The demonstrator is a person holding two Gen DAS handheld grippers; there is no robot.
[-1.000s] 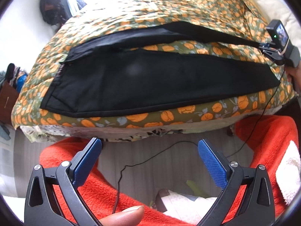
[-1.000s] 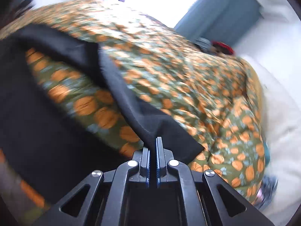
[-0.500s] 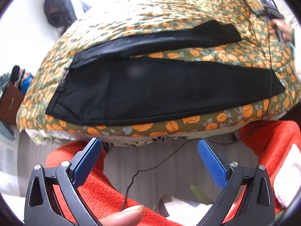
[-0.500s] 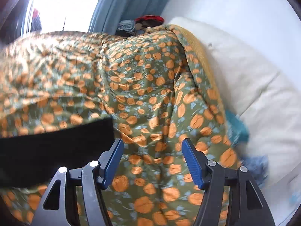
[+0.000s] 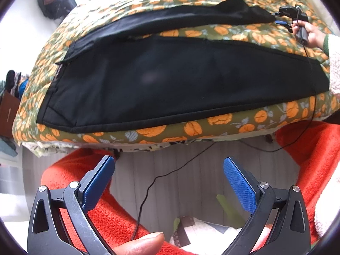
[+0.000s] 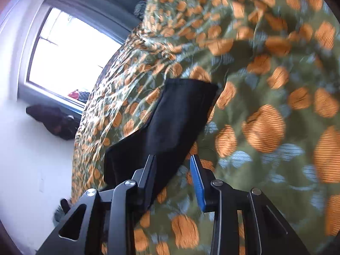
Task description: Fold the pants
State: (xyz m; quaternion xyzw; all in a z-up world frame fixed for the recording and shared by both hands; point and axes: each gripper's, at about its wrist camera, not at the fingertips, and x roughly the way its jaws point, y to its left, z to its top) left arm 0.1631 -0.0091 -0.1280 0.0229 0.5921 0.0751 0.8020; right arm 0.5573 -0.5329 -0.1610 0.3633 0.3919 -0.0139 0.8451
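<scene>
Black pants (image 5: 174, 78) lie spread lengthwise on a bed with an orange-pumpkin green cover (image 5: 191, 127), waist at the left, two legs running right with a strip of cover between them. My left gripper (image 5: 169, 167) is open and empty, held off the bed's near edge above the floor. My right gripper (image 6: 173, 164) is open at the hem end of the far leg (image 6: 170, 123), its left finger over the black cloth. It also shows in the left wrist view (image 5: 282, 18), at the far leg's end.
A red fleece blanket (image 5: 91, 191) lies on the grey floor below the bed on both sides. A thin black cable (image 5: 176, 170) trails across the floor. A window (image 6: 70, 57) and white wall stand beyond the bed.
My right gripper let go of the far leg's hem, swung away open, and has come back low to that hem, turned sideways. My left gripper moved slightly closer to the bed.
</scene>
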